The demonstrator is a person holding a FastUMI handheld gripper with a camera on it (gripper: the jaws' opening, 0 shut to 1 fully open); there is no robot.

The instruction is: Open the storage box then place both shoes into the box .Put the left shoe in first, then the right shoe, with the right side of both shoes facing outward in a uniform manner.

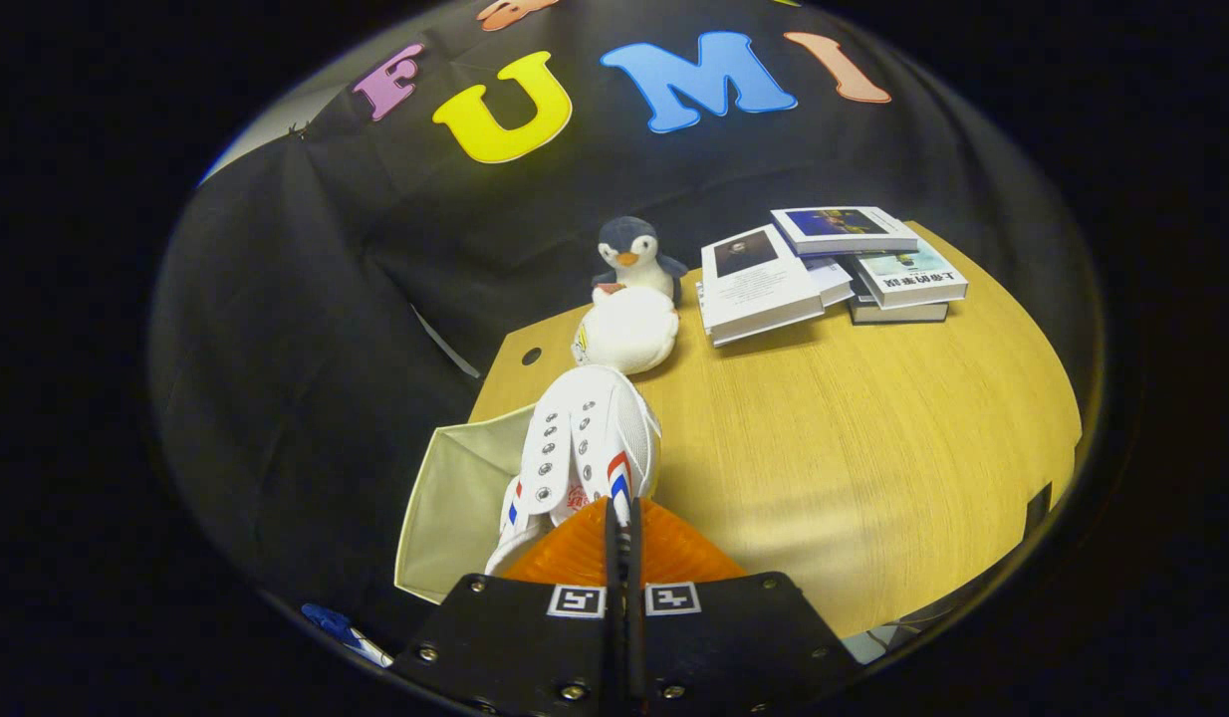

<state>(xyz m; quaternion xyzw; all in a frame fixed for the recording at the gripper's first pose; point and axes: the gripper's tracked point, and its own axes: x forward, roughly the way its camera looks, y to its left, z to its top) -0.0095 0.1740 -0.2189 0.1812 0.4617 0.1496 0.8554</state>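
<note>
A white sneaker [590, 438] with red and blue stripes and metal eyelets hangs just ahead of my fingers, toe pointing away. My gripper [622, 523] is shut on the rim of its opening, the fingers pressed together with the thin edge between them. Left of the sneaker and partly under it lies the open cream fabric storage box [455, 498], its inside showing, at the left edge of the wooden table [854, 458]. Beyond the held sneaker, a second white shoe [626, 331] rests on the table in front of a plush penguin.
A plush penguin [631, 255] stands at the table's back edge. Right of it lies a spread pile of books [824, 269]. A round hole [531, 356] marks the table's back left corner. Black cloth hangs behind and to the left.
</note>
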